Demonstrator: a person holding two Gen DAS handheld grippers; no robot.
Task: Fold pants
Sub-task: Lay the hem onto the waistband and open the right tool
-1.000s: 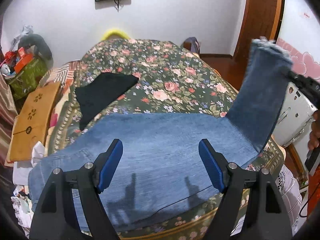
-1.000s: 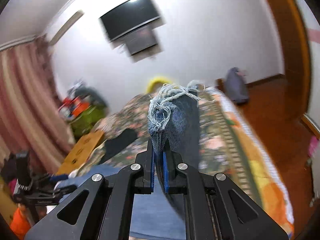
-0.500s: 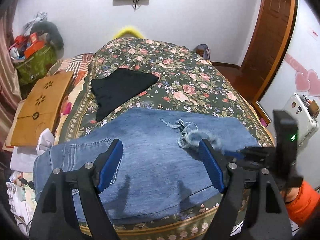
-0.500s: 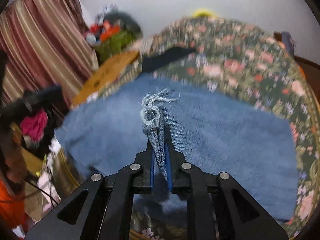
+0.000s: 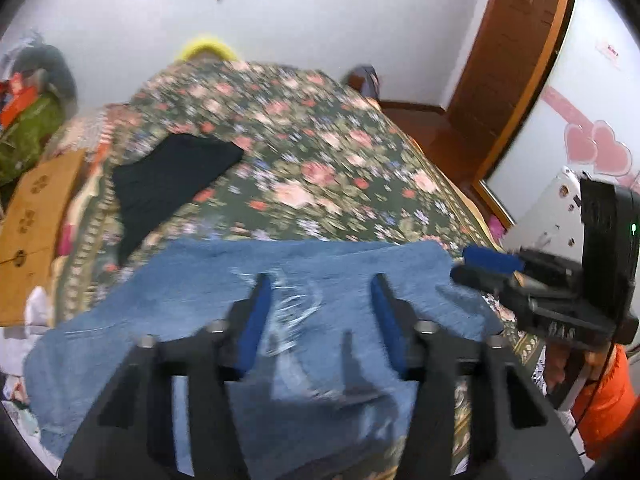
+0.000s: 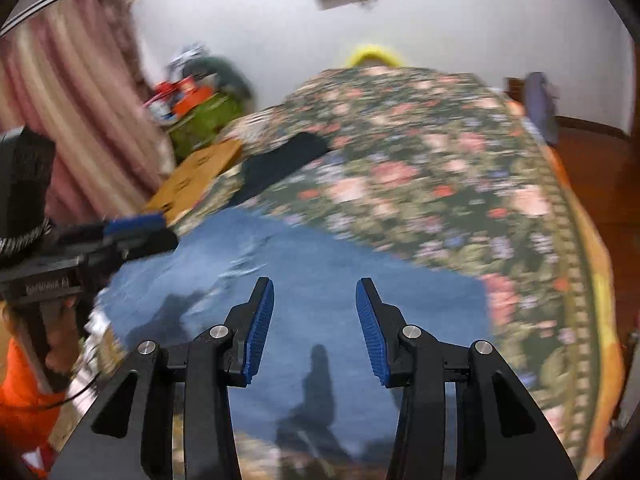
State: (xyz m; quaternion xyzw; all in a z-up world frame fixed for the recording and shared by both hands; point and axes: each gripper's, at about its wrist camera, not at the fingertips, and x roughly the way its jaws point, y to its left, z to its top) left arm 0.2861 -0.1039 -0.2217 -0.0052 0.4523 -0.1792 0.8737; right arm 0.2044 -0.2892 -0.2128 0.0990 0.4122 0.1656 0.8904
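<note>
Blue jeans (image 5: 200,292) lie folded over across the near end of the floral bed (image 5: 320,168). Their frayed white hem (image 5: 292,304) rests on top of the denim. My left gripper (image 5: 320,296) hovers low over that hem; its jaws are closing, with the frayed threads in the gap and the pads not pressing on them. My right gripper (image 6: 314,292) hangs above the denim (image 6: 320,264) with its jaws opening and nothing between them. The hem (image 6: 244,268) lies just ahead of its left finger. Each gripper shows at the edge of the other's view, though both views are blurred.
A black garment (image 5: 172,184) lies on the bedspread beyond the jeans. A wooden board (image 5: 36,216) and clutter sit at the bed's left side. A brown door (image 5: 516,48) and a white appliance (image 5: 552,208) stand on the right. An orange sleeve (image 5: 608,396) shows by the bed's corner.
The right gripper carried the raised leg end down onto the jeans, let it go and opened. The left gripper's jaws narrowed and it shifted over the frayed hem.
</note>
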